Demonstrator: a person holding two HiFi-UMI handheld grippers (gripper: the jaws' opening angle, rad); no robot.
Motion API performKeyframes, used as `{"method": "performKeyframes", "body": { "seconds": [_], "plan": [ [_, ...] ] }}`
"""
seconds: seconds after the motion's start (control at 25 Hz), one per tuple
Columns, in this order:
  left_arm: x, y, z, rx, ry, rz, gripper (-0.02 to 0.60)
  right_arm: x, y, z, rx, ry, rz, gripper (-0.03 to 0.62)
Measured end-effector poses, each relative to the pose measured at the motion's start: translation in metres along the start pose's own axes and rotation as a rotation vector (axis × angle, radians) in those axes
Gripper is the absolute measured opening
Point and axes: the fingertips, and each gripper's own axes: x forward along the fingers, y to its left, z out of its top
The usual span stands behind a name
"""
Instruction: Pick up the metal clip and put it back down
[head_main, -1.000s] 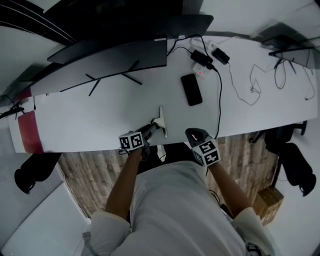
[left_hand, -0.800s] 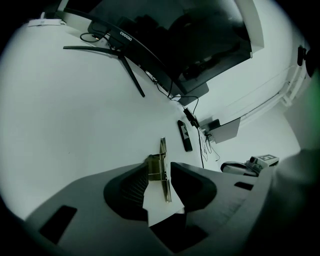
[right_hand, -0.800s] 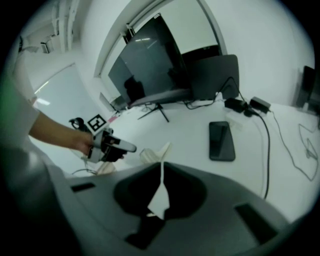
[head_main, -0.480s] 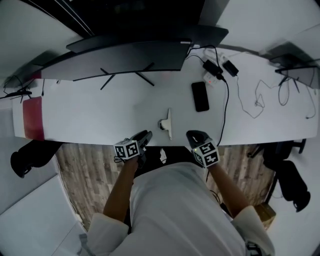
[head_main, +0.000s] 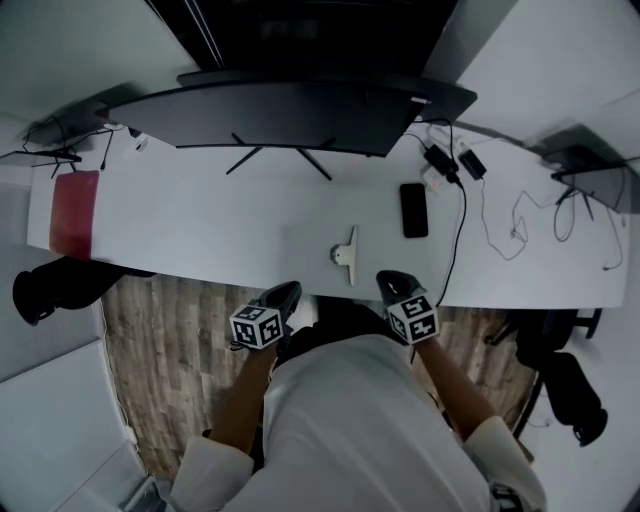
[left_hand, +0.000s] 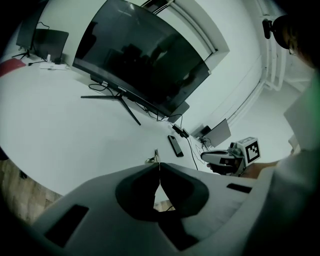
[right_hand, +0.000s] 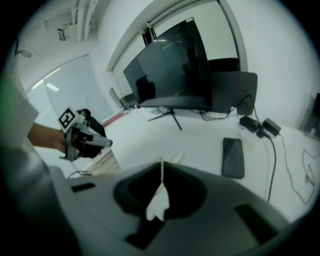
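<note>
small silver metal clip (head_main: 347, 254) lies on white counter (head_main: 200, 230) nr front edge. l tool (head_main: 285, 292) jaws just closed, empty, apart frm clip. r tool (head_main: 392, 280) jaws together, empty.

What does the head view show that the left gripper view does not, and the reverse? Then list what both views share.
Only the head view: the left tool seen from outside, and a black chair at the right. Only the left gripper view: that tool's jaws up close, together after just closing, with nothing between them. Both: the metal clip lying on the white desk, the phone, the curved monitor and the right tool.
</note>
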Motion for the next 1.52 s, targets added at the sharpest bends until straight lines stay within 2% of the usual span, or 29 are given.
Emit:
{"method": "performKeyframes", "body": {
  "seconds": [0.28, 0.72, 0.96, 1.2, 1.52],
  "plan": [
    [-0.046, -0.013, -0.022, 0.025, -0.055, -0.027, 0.032, -0.015, 0.04, -0.004, -0.071, -0.013, 0.002, 0.035],
    [-0.13, -0.044, -0.08, 0.066, -0.125, -0.057, 0.032, -0.078, 0.097, -0.03, -0.109, -0.081, -0.077, 0.035],
    [-0.163, -0.063, -0.095, 0.07, -0.173, -0.067, 0.032, -0.13, 0.11, -0.04, -0.091, -0.142, -0.132, 0.035],
    [-0.176, -0.082, -0.107, 0.091, -0.186, -0.082, 0.032, -0.166, 0.118, -0.049, -0.076, -0.183, -0.155, 0.035],
    [-0.187, -0.103, -0.101, 0.136, -0.239, -0.042, 0.032, -0.188, 0.105, -0.044, -0.085, -0.232, -0.166, 0.035]
  ]
}}
